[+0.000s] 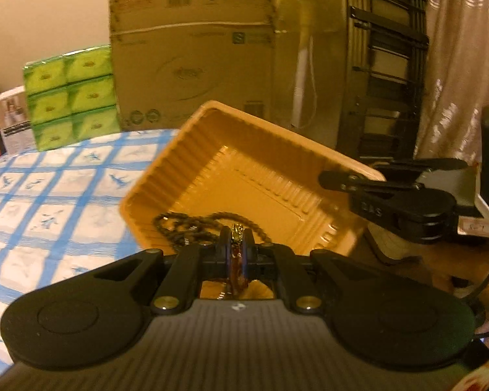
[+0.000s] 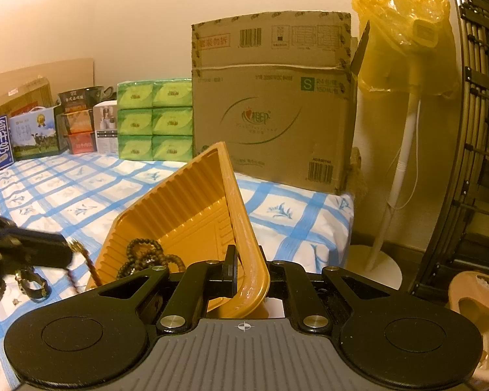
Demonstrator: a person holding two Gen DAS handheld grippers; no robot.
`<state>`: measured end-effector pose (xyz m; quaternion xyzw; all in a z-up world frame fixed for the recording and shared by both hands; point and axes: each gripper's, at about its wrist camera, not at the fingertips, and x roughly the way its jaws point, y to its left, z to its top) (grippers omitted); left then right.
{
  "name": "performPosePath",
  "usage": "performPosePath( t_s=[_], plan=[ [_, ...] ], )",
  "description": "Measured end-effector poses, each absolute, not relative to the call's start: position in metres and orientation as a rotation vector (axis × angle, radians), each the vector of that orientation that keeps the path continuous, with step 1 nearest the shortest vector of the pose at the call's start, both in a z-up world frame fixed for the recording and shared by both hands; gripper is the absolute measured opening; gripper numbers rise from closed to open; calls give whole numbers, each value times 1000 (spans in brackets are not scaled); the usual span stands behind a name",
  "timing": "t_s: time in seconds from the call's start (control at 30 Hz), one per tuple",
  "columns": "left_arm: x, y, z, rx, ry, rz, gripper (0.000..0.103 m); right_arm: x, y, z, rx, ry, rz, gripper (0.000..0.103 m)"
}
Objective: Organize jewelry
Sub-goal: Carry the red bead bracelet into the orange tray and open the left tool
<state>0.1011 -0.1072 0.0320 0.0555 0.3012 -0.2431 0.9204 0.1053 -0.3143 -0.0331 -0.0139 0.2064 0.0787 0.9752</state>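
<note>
A: The right claw (image 2: 247,277) is clamped on the rim of the ribbed orange plastic tray (image 2: 185,208), tilting it above the blue-checked bed sheet (image 2: 81,195).

B: The left claw (image 1: 236,244) is pinched on a gold-and-reddish bracelet (image 1: 237,233); dark wooden beads (image 2: 146,255) already lie inside.

A: Keep the tray steady, and carry the bracelet over the rim before releasing.
</note>
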Motion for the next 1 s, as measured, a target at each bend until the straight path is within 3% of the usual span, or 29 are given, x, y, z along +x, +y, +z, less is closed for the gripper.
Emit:
performPosePath(
  t_s=[0.57, 1.0],
  plan=[
    [97, -109, 7, 146, 682, -478, 6, 106, -315, -35, -25, 415, 158, 9],
    [71, -33, -3, 102, 687, -209, 6, 106, -316, -35, -28, 417, 156, 9]
  ],
)
